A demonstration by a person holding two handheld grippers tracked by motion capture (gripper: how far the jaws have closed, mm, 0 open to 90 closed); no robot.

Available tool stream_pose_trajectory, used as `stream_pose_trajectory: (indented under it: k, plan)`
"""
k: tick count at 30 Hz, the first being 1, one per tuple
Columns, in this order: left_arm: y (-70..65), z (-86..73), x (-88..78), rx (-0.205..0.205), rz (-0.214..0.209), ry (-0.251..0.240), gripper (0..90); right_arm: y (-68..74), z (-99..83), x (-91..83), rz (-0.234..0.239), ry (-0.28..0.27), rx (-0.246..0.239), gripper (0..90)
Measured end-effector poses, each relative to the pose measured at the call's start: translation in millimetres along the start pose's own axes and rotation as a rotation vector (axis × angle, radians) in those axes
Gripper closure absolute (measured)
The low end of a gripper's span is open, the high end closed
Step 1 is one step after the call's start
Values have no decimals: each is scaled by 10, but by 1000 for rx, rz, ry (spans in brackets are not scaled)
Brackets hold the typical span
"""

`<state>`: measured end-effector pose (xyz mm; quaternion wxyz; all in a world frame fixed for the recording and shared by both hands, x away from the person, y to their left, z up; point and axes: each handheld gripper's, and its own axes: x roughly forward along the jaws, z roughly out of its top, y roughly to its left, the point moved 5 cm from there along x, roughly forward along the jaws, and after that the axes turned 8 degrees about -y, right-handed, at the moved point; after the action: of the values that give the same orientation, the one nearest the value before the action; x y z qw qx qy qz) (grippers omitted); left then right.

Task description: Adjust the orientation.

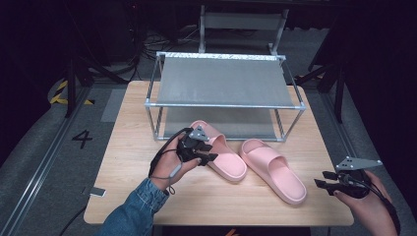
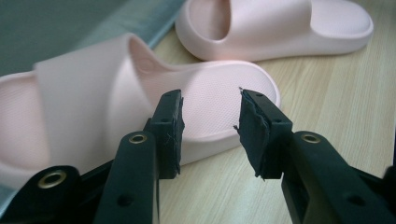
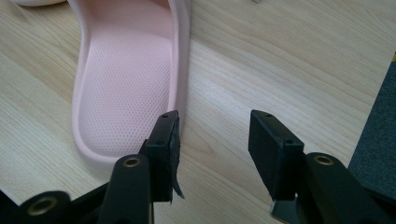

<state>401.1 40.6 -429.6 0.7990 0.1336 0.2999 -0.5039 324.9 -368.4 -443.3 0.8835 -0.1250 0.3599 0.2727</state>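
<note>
Two pale pink slide slippers lie on a light wooden desk, just in front of a two-tier metal shoe rack (image 1: 223, 81) that stands toward the desk's far edge; both of its grey shelves are bare, so the work of putting the pair away looks barely begun, with each slipper yet to be lifted and set on a shelf. The left slipper (image 1: 220, 150) lies near the middle of the desk, one end close to the rack's lower shelf and the other angled toward the near edge. The left tongs (image 1: 205, 153), held in a hand with a denim cuff, hover at this slipper's side; from the left gripper view the pads (image 2: 170, 133) stand apart, framing the rim of the slipper's near end without pressing on it, so nothing is gripped. The right slipper (image 1: 274, 169) lies just beside its mate, apart from it, angled toward the near right corner. The right tongs (image 1: 325, 181) wait near that corner, spread wide and holding nothing, one pad beside the slipper's edge. Both slippers are thick, soft-looking foam with a broad strap, rounded ends and a finely dotted footbed, clean and unmarked.
</note>
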Motion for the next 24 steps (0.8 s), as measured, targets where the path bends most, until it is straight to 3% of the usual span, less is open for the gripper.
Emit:
stream_pose_trajectory:
  k: [4, 13, 24]
  plan:
    - [-39, -43, 131, 17, -14, 26, 612, 7, -5, 13, 4, -2, 1, 541]
    - [23, -145, 326, -5, 32, 21, 614, 18, -11, 29, 6, 3, -2, 547]
    - [43, -266, 176, -30, 93, 100, 618, 8, 47, 58, 14, -2, -9, 547]
